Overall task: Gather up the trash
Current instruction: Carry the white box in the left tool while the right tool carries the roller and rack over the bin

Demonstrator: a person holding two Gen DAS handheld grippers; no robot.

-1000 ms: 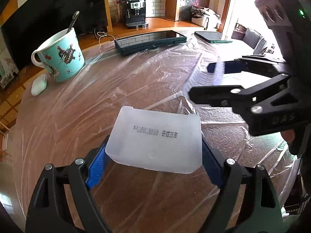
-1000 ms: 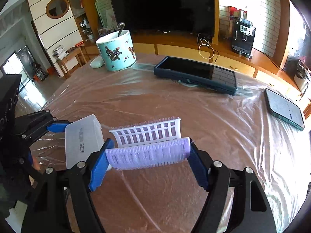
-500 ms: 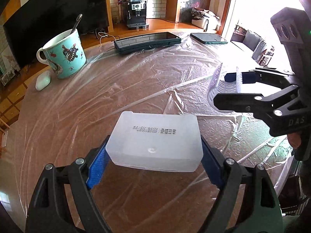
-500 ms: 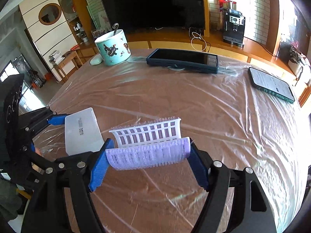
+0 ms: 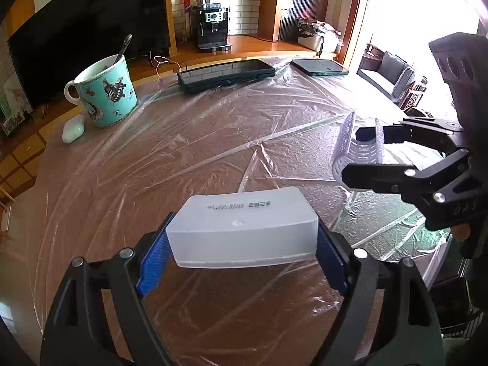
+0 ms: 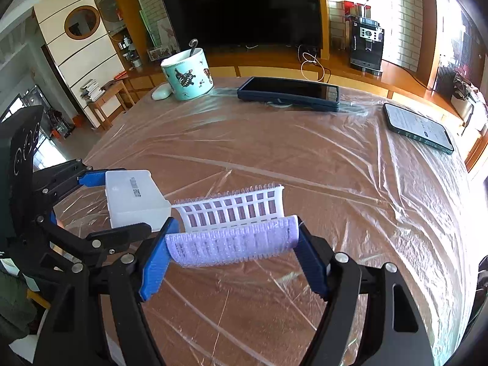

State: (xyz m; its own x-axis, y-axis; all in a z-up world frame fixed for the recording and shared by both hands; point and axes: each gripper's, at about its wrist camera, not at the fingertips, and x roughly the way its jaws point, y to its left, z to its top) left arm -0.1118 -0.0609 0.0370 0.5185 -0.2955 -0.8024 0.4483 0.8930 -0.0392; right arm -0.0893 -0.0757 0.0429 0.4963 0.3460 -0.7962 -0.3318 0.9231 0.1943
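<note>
My left gripper (image 5: 242,259) is shut on a frosted white plastic box (image 5: 244,231) with small printed text on top, held above the plastic-covered table. The box also shows in the right wrist view (image 6: 134,201), at the left beside my right gripper. My right gripper (image 6: 233,253) is shut on a purple and white hair roller (image 6: 235,228), held across its blue pads. In the left wrist view the right gripper (image 5: 366,152) and the roller (image 5: 360,149) are at the right, above the table's near right part.
A turquoise mug (image 5: 105,91) with a spoon stands far left, with a white earbud case (image 5: 72,128) beside it. A dark tablet (image 5: 225,74) and a phone (image 5: 318,67) lie at the far side. Crinkled clear plastic sheet (image 6: 305,158) covers the brown table.
Both grippers have pulled back and risen from the table while still holding their items. The box now tilts so its front wall faces the left camera. The mug and tablet look farther off.
</note>
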